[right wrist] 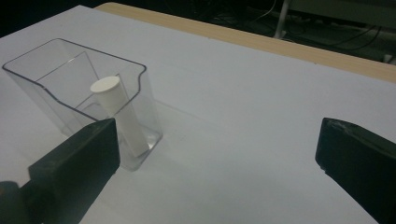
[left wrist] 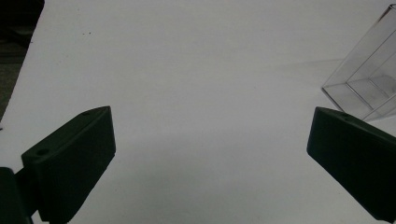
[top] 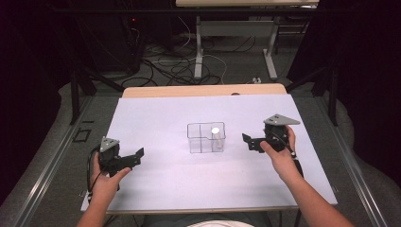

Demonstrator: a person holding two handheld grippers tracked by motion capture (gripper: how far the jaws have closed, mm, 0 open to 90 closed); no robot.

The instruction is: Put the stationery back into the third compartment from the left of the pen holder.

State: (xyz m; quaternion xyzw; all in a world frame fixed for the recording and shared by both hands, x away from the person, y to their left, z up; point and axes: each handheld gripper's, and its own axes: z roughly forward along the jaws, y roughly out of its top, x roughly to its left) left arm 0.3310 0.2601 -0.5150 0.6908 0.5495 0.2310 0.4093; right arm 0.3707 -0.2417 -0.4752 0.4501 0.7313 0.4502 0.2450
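The right gripper (top: pixel 249 142) has its jaws spread wide with nothing between them but bare white table cover (right wrist: pixel 243 121); it hangs just to the right of the clear plastic box (top: pixel 206 137), apart from it. The left gripper (top: pixel 135 157) is likewise wide open over bare cover, well apart from the box on the other side.

The box stands near the middle of the table, split by a clear divider into two compartments. A white cylinder (top: pixel 216 137) stands in its right-hand compartment, leaning against the wall. Nothing lies between either gripper and the box.

The right gripper view shows the cylinder's (right wrist: pixel 120 119) flat round top and its tilt inside the box (right wrist: pixel 56 84), plus the table's wooden edge (right wrist: pixel 261 42). The left gripper view catches just a corner of the box (left wrist: pixel 369 84). The high view adds cables (top: pixel 179 66) on the floor beyond.
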